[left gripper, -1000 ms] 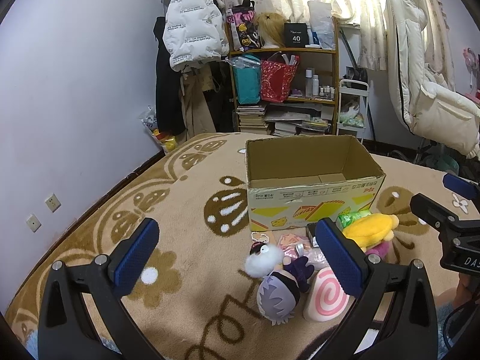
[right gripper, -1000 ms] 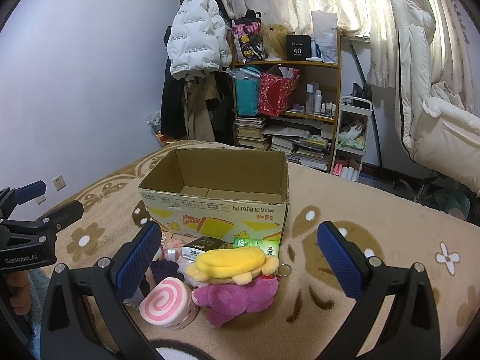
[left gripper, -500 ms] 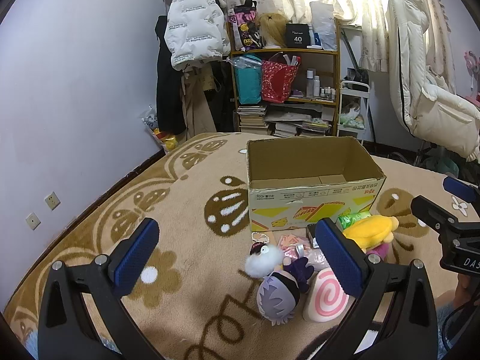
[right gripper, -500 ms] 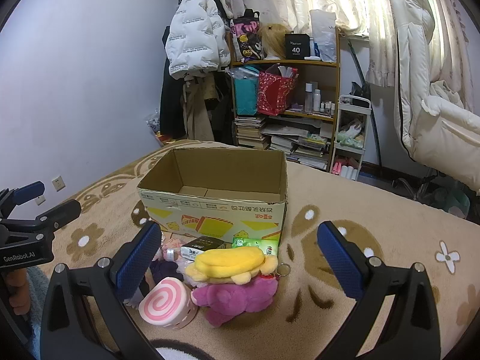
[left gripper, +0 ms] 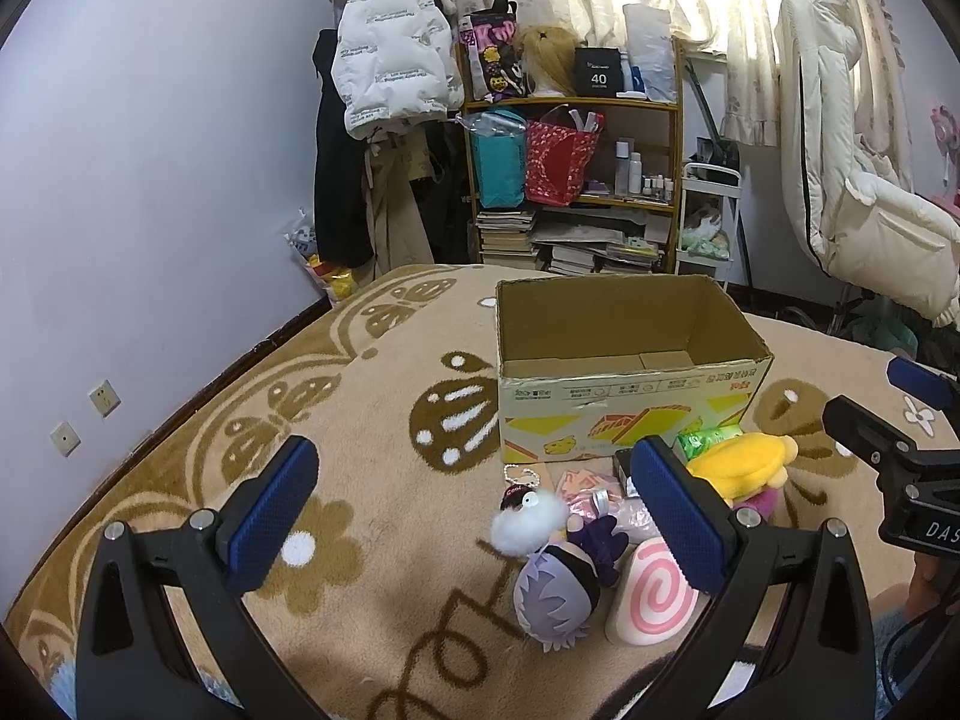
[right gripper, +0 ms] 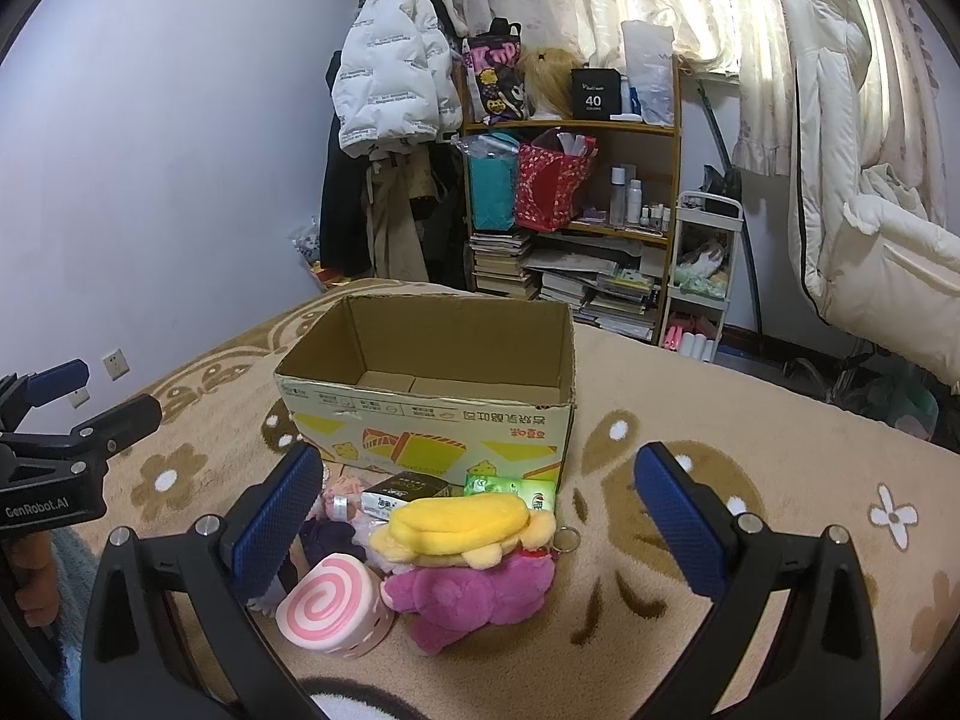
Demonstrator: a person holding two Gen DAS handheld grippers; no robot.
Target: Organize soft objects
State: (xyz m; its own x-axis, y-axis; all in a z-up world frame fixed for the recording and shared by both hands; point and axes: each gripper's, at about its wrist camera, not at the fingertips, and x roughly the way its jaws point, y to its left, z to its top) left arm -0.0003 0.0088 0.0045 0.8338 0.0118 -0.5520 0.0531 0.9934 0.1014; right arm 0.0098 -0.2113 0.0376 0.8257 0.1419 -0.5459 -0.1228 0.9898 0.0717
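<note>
left gripper [left gripper: 474, 522]: jaws spread wide, nothing between the blue pads, hovering over the carpet left of and nearer than the box
carpet [left gripper: 360, 420]: tan with brown flower and butterfly shapes, lying under the box and all the toys
white pompom [left gripper: 528, 519]: fluffy keychain just in front of the box's left front corner, its bead chain lying toward the box
grey-haired doll [left gripper: 555, 594]: nearer than the pompom, further out from the box front, head tipped toward the camera
cardboard box [right gripper: 432, 420]: open top, empty inside as far as seen, yellow print on its front; the landmark for all else
pink swirl roll [right gripper: 330, 606]: in front of the box, touching the grey-haired doll's right side in the left view and the magenta plush in the right view
pink wrapped bits [left gripper: 600, 498]: small pale pink items between the box front and the swirl roll, partly hidden
black packet [right gripper: 408, 489]: flat against the foot of the box front
green packet [right gripper: 510, 489]: just right of the black packet, at the box's front right corner
magenta plush [right gripper: 474, 588]: in front of the box's right half, a yellow hat [right gripper: 462, 519] on top, a metal ring at its right side
right gripper [right gripper: 474, 522]: jaws wide apart, empty, held above the magenta plush in front of the box
shelf [right gripper: 570, 180]: behind the box against the wall, crowded with bags, bottles and books
</note>
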